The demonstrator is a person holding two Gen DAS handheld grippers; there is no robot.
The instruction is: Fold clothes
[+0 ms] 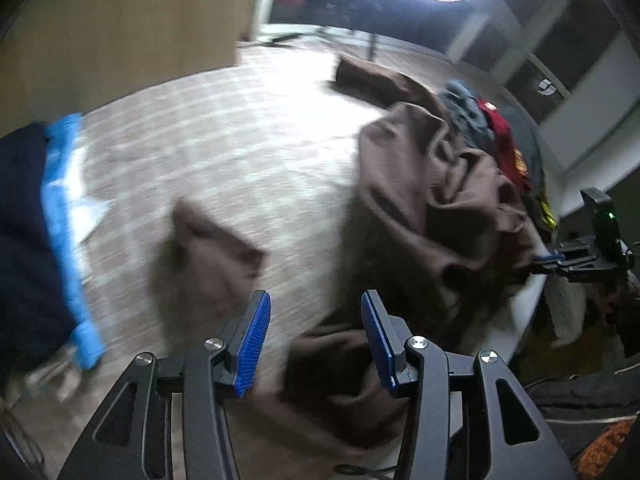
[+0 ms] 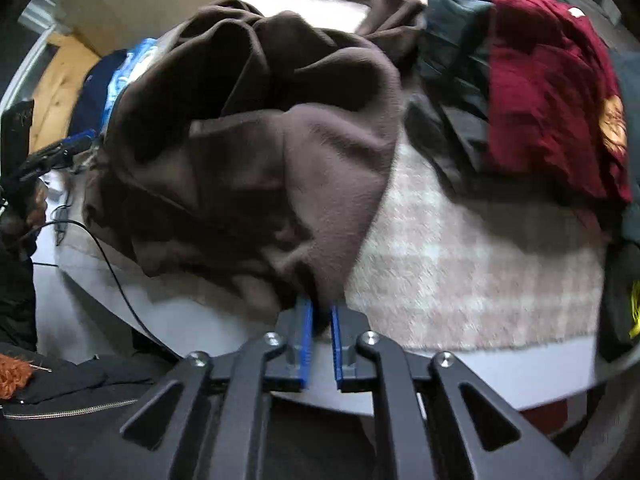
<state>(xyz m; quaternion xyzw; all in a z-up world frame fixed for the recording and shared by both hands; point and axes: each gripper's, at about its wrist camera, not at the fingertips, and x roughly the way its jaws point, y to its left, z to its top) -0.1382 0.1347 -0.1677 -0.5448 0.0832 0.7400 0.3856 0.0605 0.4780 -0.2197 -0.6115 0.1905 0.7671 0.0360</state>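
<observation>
Left wrist view: the left gripper point(image 1: 316, 336) stands open over the checked cloth of the bench point(image 1: 224, 152), nothing between its pads. The brown garment point(image 1: 440, 208) lies bunched to its right, one flap reaching under the gripper. Folded dark and blue clothes point(image 1: 48, 216) sit at the left edge. Risk: closing here could catch the bench cloth along with the flap.

Right wrist view: the right gripper point(image 2: 322, 332) pinches a narrow fold of the brown garment point(image 2: 248, 152) at the bench's near edge. The pile of red and dark clothes point(image 2: 540, 92) lies just beside. Risk: so thin a hold may slip when lifted; a wide sweep could drag that pile.
</observation>
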